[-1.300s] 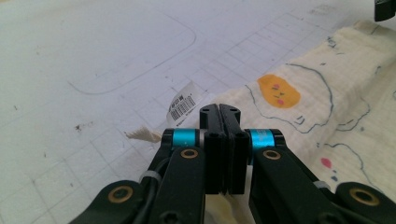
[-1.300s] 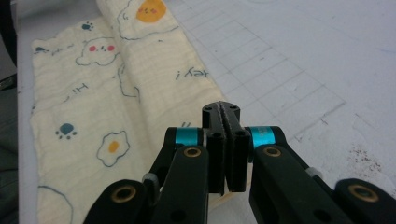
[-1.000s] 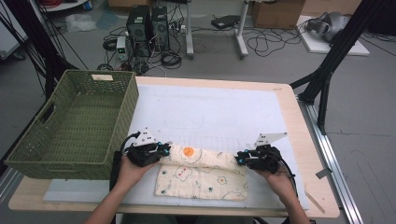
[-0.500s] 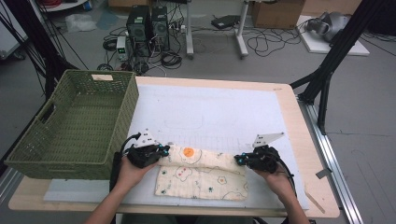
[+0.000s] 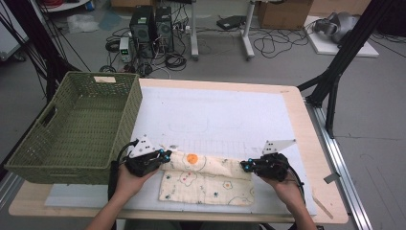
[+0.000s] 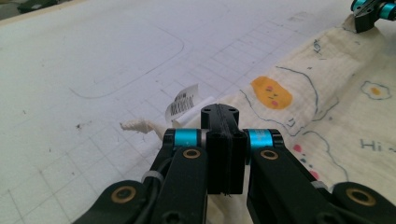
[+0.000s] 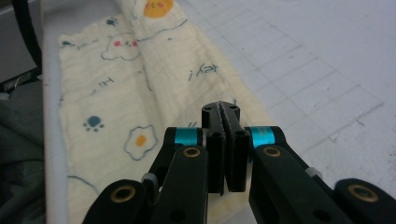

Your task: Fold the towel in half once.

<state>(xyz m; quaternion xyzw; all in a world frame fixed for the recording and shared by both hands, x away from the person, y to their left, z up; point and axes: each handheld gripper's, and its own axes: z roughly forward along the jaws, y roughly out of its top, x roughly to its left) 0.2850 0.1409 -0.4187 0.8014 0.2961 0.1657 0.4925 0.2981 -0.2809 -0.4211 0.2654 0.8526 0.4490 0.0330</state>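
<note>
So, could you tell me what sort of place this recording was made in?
Probably a lab or workshop, not a home: computer towers and loose cables sit on the bare floor, black stand legs flank the table, and cardboard boxes stand behind.

We saw a soft, crinkled muslin cloth (image 5: 206, 179) with matt printed cartoons, lying on a smooth white gridded mat (image 5: 215, 115). Our grippers' jaws were matt black plastic with glossy blue metal collars. The basket (image 5: 72, 127) looked woven and green.
</note>
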